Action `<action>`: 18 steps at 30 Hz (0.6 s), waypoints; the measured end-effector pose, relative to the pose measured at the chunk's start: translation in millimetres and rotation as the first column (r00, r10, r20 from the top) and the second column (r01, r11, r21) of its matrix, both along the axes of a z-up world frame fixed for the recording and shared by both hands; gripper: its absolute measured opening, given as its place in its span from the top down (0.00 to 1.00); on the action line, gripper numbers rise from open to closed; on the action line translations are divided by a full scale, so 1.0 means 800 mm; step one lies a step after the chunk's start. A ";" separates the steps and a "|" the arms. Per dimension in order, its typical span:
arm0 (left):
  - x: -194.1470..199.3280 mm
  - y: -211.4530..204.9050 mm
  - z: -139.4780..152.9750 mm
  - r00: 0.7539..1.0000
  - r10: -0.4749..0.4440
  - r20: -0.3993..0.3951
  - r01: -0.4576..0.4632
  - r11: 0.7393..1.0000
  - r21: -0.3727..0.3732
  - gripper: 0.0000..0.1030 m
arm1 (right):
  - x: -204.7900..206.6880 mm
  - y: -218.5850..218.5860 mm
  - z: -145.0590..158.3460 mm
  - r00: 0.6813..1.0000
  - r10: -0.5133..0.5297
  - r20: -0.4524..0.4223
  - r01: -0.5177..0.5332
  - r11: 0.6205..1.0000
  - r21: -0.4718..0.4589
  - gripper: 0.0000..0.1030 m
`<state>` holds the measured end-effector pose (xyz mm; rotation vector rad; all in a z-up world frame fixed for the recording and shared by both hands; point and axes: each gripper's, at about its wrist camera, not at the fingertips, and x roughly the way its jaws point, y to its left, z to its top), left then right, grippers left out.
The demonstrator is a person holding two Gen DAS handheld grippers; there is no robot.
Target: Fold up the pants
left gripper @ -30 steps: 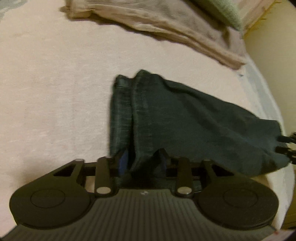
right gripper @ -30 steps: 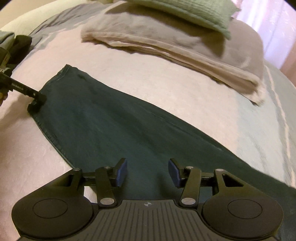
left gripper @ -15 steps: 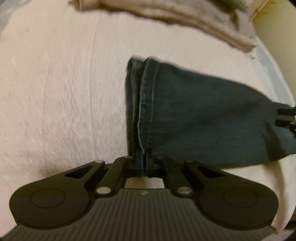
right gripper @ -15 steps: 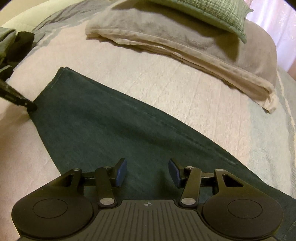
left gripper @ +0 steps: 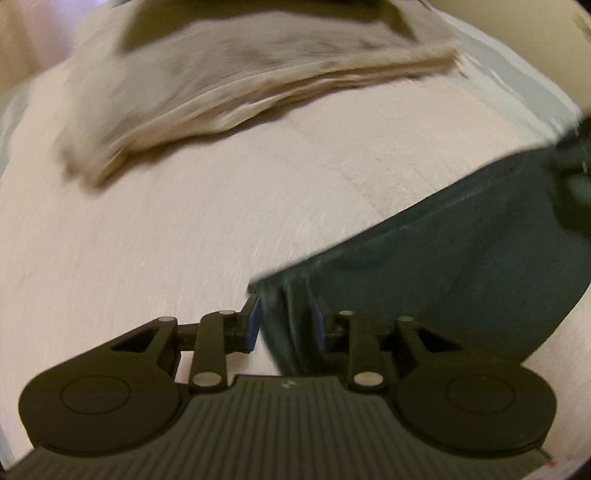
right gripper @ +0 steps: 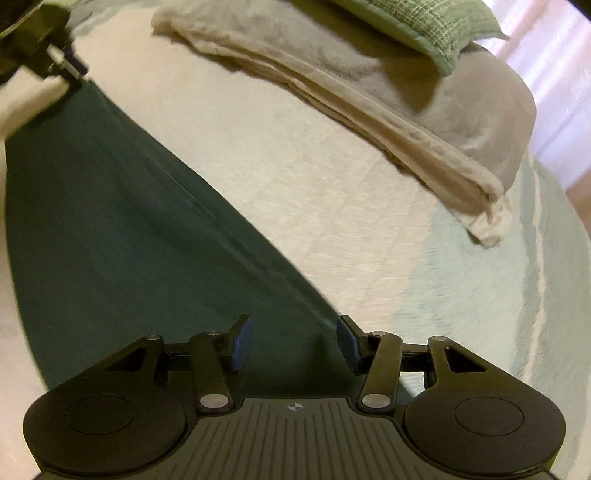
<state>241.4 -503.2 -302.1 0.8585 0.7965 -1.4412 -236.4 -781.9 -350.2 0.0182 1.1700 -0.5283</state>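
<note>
Dark teal pants (right gripper: 110,221) lie flat on the bed, running from the upper left down to my right gripper. That right gripper (right gripper: 295,343) is open and hovers over the pants' far edge, with nothing pinched. My left gripper (left gripper: 286,325) is open, and the stitched hem end of the pants (left gripper: 461,280) lies loosely between its blue pads. In the right wrist view the left gripper (right gripper: 72,68) shows at the pants' far corner. The left wrist view is motion-blurred.
The pale pink bed cover (left gripper: 147,240) spreads around the pants, with a light green stripe (right gripper: 480,277) on the right. Beyond the pants lies a folded beige blanket (right gripper: 369,96) with a green pillow (right gripper: 424,18) on top. The blanket (left gripper: 240,85) fills the far side.
The left gripper, shut on the hem half a second ago, has opened, and its view has swung towards the blanket. The right gripper has drifted towards the pants' far edge and stays open.
</note>
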 end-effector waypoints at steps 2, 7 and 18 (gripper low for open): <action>0.000 -0.023 -0.012 0.998 -0.064 0.027 0.063 0.998 0.024 0.75 | -0.010 -0.011 -0.006 1.000 0.019 -0.014 -0.019 1.000 0.002 0.54; 0.014 -0.039 -0.029 0.994 -0.092 -0.059 0.096 0.992 0.080 0.82 | -0.039 -0.023 -0.026 0.998 0.022 -0.053 -0.021 1.000 0.019 0.54; 0.002 -0.018 -0.008 0.997 -0.080 -0.016 0.081 0.996 0.042 0.95 | -0.069 -0.060 -0.053 0.986 0.112 -0.125 -0.106 0.993 0.060 0.55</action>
